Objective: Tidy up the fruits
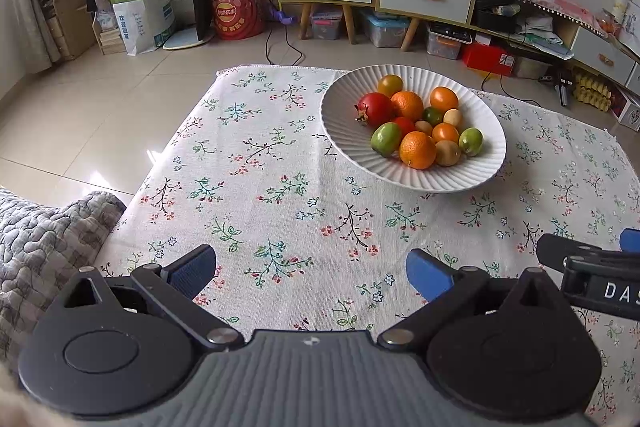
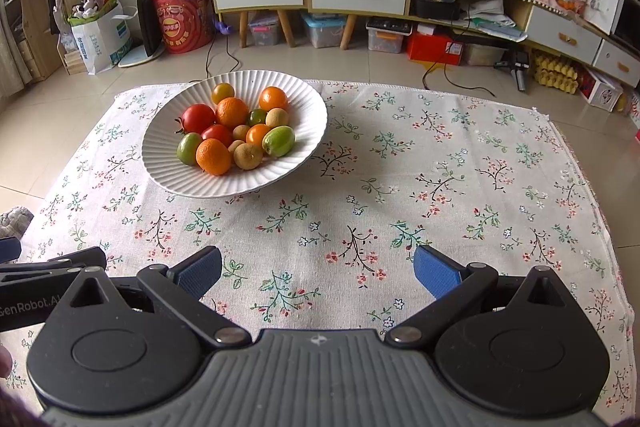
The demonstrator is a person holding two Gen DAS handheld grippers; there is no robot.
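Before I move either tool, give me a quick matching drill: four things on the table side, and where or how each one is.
Things:
1. pomegranate
2. large orange
3. left tool
4. white ribbed bowl

States or places:
a. open, empty, over the tablecloth
b. holds all the fruit
c. bowl's near edge of the pile
d. left side of the pile, red

Pairs: 1-d, 2-c, 3-a, 4-b
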